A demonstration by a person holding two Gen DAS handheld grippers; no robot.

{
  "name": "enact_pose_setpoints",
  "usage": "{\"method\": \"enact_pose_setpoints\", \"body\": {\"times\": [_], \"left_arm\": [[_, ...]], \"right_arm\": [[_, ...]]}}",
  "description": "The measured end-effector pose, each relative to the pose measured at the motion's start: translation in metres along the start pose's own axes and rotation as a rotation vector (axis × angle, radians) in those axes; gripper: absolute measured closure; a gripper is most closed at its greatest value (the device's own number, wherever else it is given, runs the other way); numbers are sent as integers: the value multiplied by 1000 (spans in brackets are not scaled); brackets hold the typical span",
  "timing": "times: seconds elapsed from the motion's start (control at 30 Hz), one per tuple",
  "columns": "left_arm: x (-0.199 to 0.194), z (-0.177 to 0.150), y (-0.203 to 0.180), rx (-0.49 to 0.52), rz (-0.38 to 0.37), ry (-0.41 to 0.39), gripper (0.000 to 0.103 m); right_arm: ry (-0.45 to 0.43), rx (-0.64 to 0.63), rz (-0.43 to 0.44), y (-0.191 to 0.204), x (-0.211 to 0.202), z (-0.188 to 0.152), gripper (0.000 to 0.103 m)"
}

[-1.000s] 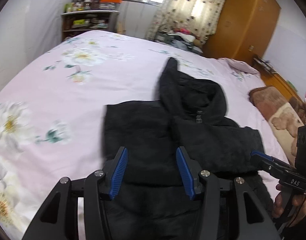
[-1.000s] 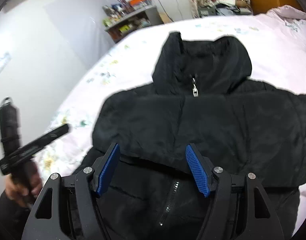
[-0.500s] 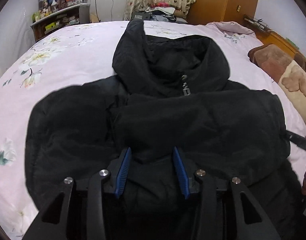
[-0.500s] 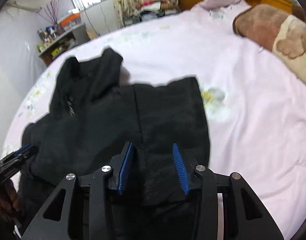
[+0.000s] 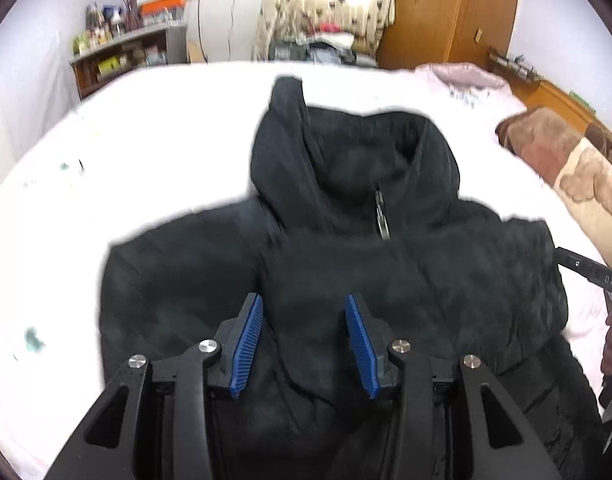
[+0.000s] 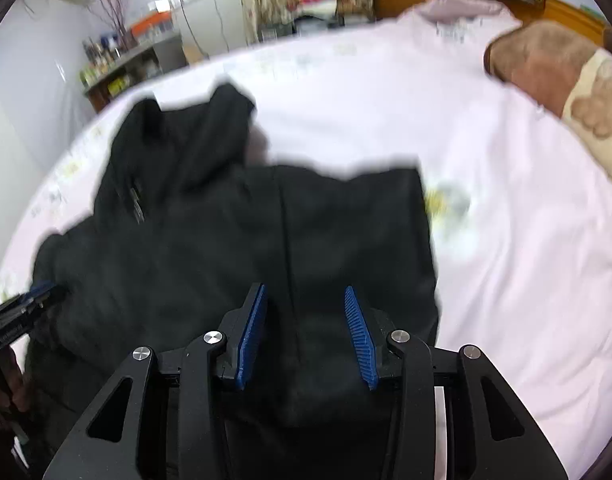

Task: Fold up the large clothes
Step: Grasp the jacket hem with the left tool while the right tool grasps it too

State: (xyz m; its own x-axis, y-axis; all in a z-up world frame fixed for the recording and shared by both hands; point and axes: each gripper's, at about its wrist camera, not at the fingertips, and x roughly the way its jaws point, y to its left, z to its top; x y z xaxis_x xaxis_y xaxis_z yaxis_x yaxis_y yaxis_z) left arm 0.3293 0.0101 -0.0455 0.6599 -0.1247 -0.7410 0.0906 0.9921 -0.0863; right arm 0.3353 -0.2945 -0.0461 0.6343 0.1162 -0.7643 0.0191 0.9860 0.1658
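Both tongs, left (image 5: 302, 340) and right (image 6: 304, 336), pinch folds of the black jacket (image 5: 346, 260). The padded fabric is thick. It could slip free as it is lifted off the bed (image 6: 526, 260).

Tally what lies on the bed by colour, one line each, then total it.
Black: 1, the black padded hooded jacket
Brown: 1, the brown and cream plush blanket
Pink: 1, the pale pink pillow
Total: 3
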Motion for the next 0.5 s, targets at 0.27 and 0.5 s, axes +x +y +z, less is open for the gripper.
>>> {"method": "enact_pose_setpoints", "body": {"times": [0.27,0.5], "left_arm": [[62,-3,18,23,97,71,56],[60,-5,7,55,120,53,58]], "right_arm": [[99,-48,-45,12,60,15,61],[95,-42,-59,9,67,0,61]]}}
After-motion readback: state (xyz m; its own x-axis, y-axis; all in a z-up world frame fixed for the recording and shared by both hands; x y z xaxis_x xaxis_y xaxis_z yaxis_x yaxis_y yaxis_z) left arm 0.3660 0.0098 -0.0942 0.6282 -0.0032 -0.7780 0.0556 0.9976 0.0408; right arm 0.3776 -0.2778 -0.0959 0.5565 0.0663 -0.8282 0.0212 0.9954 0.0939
